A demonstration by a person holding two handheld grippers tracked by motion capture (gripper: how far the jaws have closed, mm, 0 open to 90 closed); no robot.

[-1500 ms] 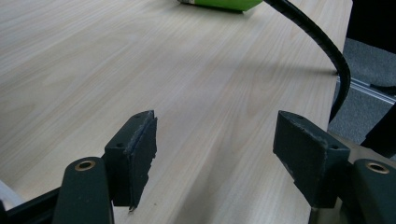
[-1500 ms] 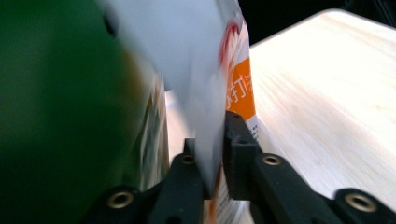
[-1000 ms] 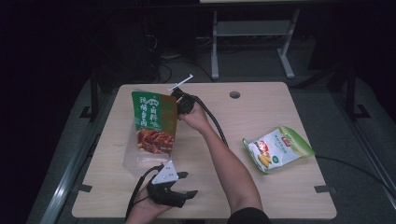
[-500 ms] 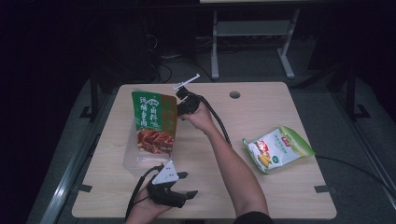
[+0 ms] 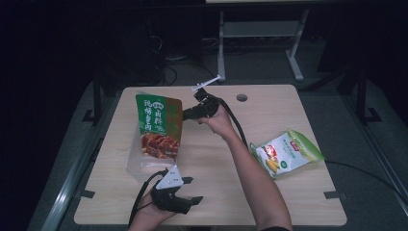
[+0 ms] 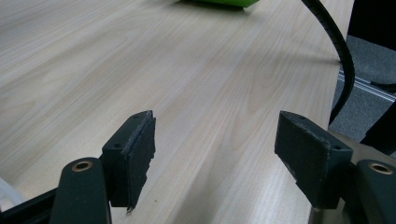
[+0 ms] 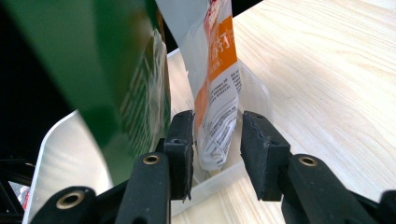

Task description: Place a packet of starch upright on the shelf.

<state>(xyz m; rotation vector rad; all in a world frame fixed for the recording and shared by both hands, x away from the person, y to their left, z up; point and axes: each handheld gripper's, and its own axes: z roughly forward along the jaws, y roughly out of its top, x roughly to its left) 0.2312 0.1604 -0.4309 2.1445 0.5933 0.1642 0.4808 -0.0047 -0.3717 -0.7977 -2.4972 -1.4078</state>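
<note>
**Two Hand-Held Grippers, One Upright Snack Pouch**

Two hand-held grippers work a pale wooden desk point(image 5: 288, 106). The right hand-held gripper point(image 7: 215, 140) reaches toward the far left part of the desk, its jaws a little apart around the lower edge of a printed white-and-orange pouch point(image 7: 215, 93); whether the pads actually pinch the film cannot be told, since a gap shows on one side. Just beside it stands a tall green pouch point(image 5: 158, 125), upright and leaning slightly, set in a clear plastic tray point(image 5: 137, 166) whose low rim shows under the jaws in the right gripper view. The left hand-held gripper point(image 6: 215, 154) rests low at the near edge of the desk, jaws wide apart and empty, with bare wood between them and the other gripper's black cable point(image 6: 338, 51) curving past. Well apart, toward the right edge, a green-and-white snack bag point(image 5: 286, 154) lies flat.

The pouches look light, thin and crinkly, likely slippery and quick to buckle or tip. A grip on a flat sealed edge or a corner seam seems safer than one on the puffed middle.
</note>
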